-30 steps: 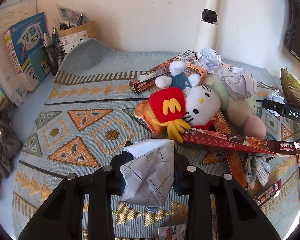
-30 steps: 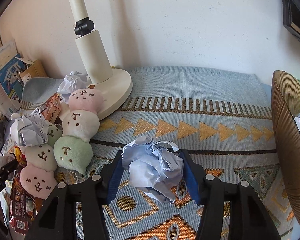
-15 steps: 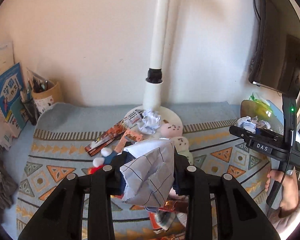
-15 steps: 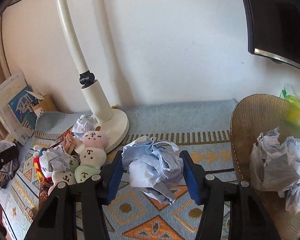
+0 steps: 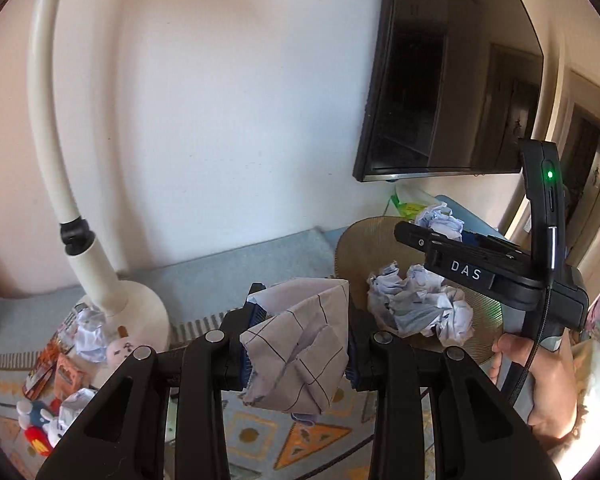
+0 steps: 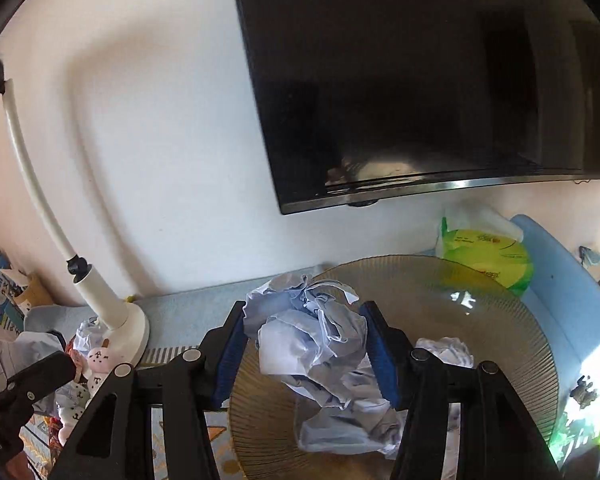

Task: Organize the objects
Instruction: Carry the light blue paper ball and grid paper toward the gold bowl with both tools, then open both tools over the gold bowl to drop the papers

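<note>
While the right tongs (image 6: 306, 354) gripped a crumpled ball of pale blue paper (image 6: 312, 332) between their blue pads, they hung above a ribbed, amber glass bowl (image 6: 512, 344) that already held other crumpled paper (image 6: 446, 354). The left tongs (image 5: 298, 346) were likewise closed on a folded sheet of grid-lined paper (image 5: 300, 354), raised over the patterned cloth (image 5: 308, 436) on the tabletop and just left of the same bowl (image 5: 360, 240). A hand (image 5: 544, 384) held the right gripper's handle in the left wrist view. Plush toys (image 6: 96, 364), more paper wads (image 5: 90, 334) and snack boxes (image 5: 46, 368) lay near the base of a white lamp (image 5: 116, 300). A dark monitor (image 6: 440, 80) hung on the wall above, and a green tissue pack (image 6: 484, 252) sat behind the bowl.
</note>
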A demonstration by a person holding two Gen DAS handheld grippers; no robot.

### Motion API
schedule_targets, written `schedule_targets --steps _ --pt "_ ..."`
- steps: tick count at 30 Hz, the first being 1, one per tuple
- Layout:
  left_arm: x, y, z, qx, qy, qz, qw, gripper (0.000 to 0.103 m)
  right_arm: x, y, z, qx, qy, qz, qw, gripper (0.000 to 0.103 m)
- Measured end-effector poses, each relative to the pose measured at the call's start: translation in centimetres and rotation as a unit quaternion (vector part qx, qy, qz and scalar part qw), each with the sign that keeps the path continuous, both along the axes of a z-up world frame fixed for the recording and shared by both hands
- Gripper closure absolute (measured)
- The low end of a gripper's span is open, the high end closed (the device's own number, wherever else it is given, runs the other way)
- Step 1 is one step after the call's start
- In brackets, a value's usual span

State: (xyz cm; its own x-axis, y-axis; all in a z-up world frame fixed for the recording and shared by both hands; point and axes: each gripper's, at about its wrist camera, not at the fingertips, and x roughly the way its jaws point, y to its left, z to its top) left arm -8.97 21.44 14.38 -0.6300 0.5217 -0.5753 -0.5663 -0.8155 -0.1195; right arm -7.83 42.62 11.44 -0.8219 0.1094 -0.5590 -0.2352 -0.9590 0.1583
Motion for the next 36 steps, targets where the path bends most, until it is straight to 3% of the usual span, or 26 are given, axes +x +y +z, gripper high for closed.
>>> schedule_targets --steps 5,9,22,23,25,26,28,29,31,32,34,36 --pt "1.2 5.4 -0.3 -0.016 0.018 -0.061 0.9978 0.072 -0.5 3.2 0.8 0.006 0.001 -0.024 1.000 0.048" --pt "1.7 8.4 -1.8 -0.010 0.002 -0.106 0.9943 0.072 -0.4 4.6 0.9 0.023 -0.001 -0.043 0.999 0.048" --pt "1.3 12.1 -6.5 -0.007 -0.032 -0.145 0.9889 0.072 -0.4 7.2 -0.7 0.016 -0.003 -0.084 0.996 0.048" --pt "1.3 12.3 -6.6 -0.003 -0.037 -0.147 0.9884 0.072 -0.5 7.2 -0.8 0.017 -0.004 -0.085 0.996 0.046" --pt "1.2 12.8 -6.8 0.006 -0.053 -0.156 0.9864 0.071 -0.8 7.2 -1.0 0.017 -0.005 -0.082 0.996 0.022" --pt "0.9 13.0 -7.0 0.008 -0.066 -0.156 0.9856 0.067 -0.9 7.2 -1.1 0.014 -0.005 -0.079 0.997 0.000" --pt "0.2 13.1 -7.8 0.003 -0.098 -0.157 0.9827 0.054 -0.6 7.3 -0.9 -0.001 0.005 -0.075 0.997 0.000" --pt "-0.1 13.2 -8.1 -0.004 -0.110 -0.155 0.9817 0.038 -0.5 7.5 -0.8 -0.009 0.010 -0.077 0.997 0.000" --pt "-0.3 12.7 -8.2 0.003 -0.104 -0.146 0.9839 0.021 -0.2 7.7 -0.7 -0.023 0.016 -0.076 0.997 0.000" --pt "-0.2 12.5 -8.1 -0.003 -0.094 -0.133 0.9867 0.003 -0.2 7.8 -0.7 -0.033 0.019 -0.072 0.997 0.000" --pt "-0.1 12.3 -7.7 -0.013 -0.071 -0.119 0.9903 0.001 0.0 8.1 -0.7 -0.050 0.026 -0.072 0.996 0.000" --pt "-0.1 12.2 -7.7 -0.014 -0.074 -0.121 0.9898 0.001 -0.1 8.0 -0.8 -0.054 0.021 -0.071 0.996 0.000"
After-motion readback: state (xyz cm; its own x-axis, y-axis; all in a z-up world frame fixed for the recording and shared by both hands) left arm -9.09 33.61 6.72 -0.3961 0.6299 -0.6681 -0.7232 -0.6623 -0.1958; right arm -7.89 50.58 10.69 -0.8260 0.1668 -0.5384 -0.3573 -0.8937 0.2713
